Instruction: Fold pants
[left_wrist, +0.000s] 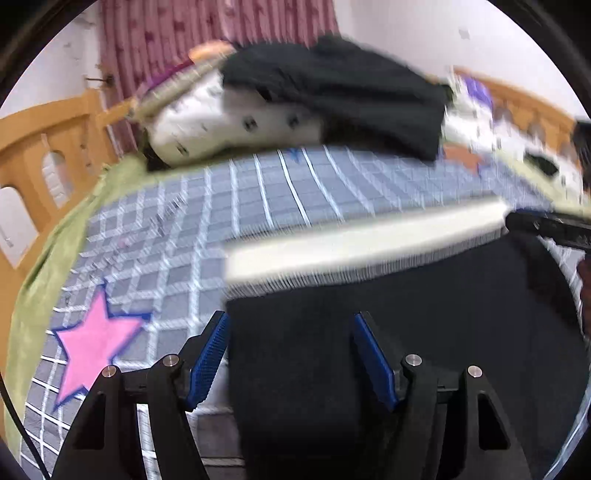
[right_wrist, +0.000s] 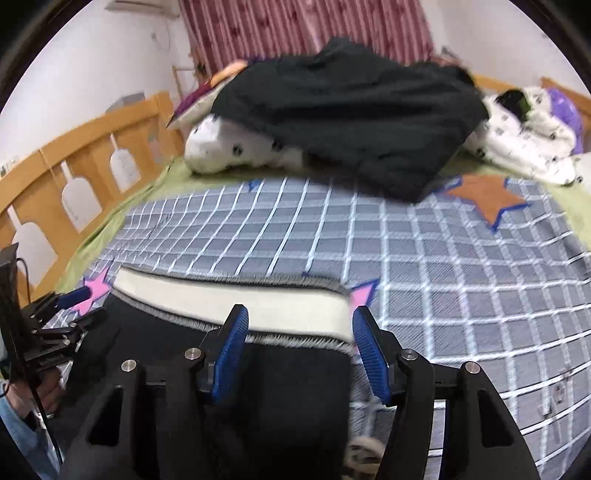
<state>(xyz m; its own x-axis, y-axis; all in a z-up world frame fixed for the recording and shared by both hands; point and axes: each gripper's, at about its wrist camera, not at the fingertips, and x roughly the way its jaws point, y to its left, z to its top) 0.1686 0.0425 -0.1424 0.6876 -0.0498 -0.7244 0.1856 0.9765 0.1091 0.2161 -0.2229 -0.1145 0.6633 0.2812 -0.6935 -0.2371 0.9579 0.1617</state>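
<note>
Both tongs stand apart with nothing pinched between the blue pads. The left tongs (left_wrist: 290, 360) hang over the left edge of the black pants (left_wrist: 388, 332), and the right tongs (right_wrist: 301, 354) straddle the right end of their pale waistband (right_wrist: 236, 304), which runs across the checked bedspread (right_wrist: 443, 266). The pants lie near the front edge of the bed, waistband away from the cameras. Further back a heap of dark clothing (right_wrist: 351, 122) sits on white bedding (right_wrist: 229, 151). By my reading no fold is visible yet; the whole folding appears still to come, though the legs are out of view.
</note>
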